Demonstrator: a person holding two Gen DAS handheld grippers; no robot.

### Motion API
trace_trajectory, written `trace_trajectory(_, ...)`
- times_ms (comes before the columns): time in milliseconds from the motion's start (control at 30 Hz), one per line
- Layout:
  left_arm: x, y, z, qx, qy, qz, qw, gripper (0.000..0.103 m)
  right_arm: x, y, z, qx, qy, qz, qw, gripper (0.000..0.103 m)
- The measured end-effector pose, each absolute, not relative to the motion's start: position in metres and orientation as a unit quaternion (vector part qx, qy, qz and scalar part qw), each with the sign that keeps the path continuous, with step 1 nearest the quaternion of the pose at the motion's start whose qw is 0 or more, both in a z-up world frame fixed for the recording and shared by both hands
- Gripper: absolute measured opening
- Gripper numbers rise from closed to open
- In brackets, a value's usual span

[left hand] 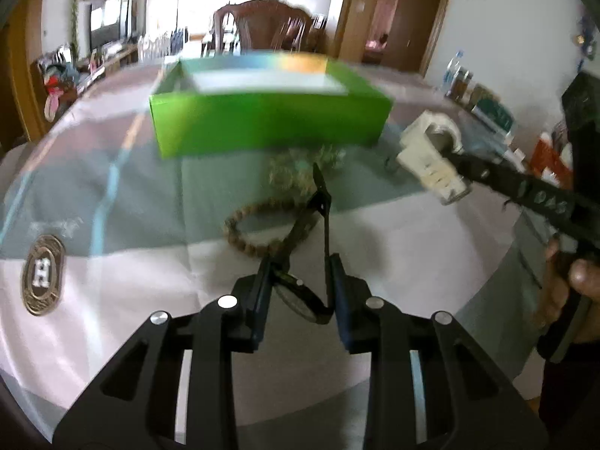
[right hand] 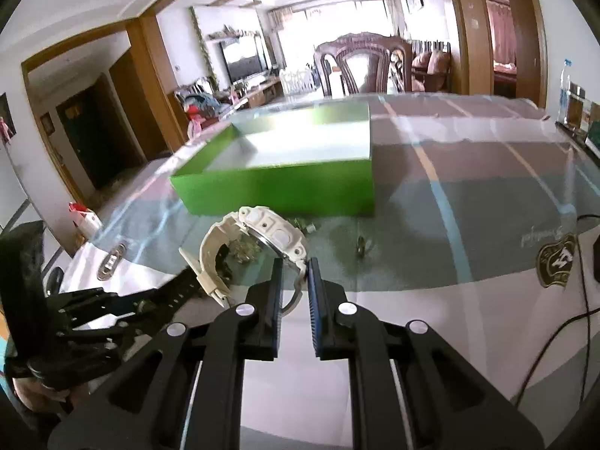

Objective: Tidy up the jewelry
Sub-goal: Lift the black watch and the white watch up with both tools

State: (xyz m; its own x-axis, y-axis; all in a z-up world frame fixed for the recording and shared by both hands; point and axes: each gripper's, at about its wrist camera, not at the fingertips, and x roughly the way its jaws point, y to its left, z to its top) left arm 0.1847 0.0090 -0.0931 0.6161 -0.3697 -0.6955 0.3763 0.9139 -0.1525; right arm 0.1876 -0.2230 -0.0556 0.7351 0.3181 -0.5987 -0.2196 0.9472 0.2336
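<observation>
The right gripper had its jaws narrowed on the strap of a white watch, raised clear of the bench; the left gripper clamped a black watch. Both looked light, stiff-cased, flexible-strapped (strap holds suit). Only the left view showed a beaded bracelet before the green box.

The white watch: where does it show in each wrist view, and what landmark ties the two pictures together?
Left wrist view: the white watch is at right of centre, off the table, at the tip of the right gripper reaching in from the right.
Right wrist view: it sits low in the centre, its strap between that gripper's pads.
Shared landmark: the open green box behind it.
</observation>
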Motion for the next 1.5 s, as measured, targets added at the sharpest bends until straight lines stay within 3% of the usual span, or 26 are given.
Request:
trace_trajectory(400, 0.128, 0.038, -0.005, -0.017, 0.259, -0.168, 0.951, 0.030, 0.144, -0.213, -0.014, 0.054, 0.268, 0.164, 0.948, 0.013)
trace_trajectory(1500, 0.131, 0.046, -0.012, -0.024, 0.279, -0.167, 0.945, 0.030, 0.144, -0.209, -0.018, 0.052, 0.272, 0.159, 0.948, 0.013)
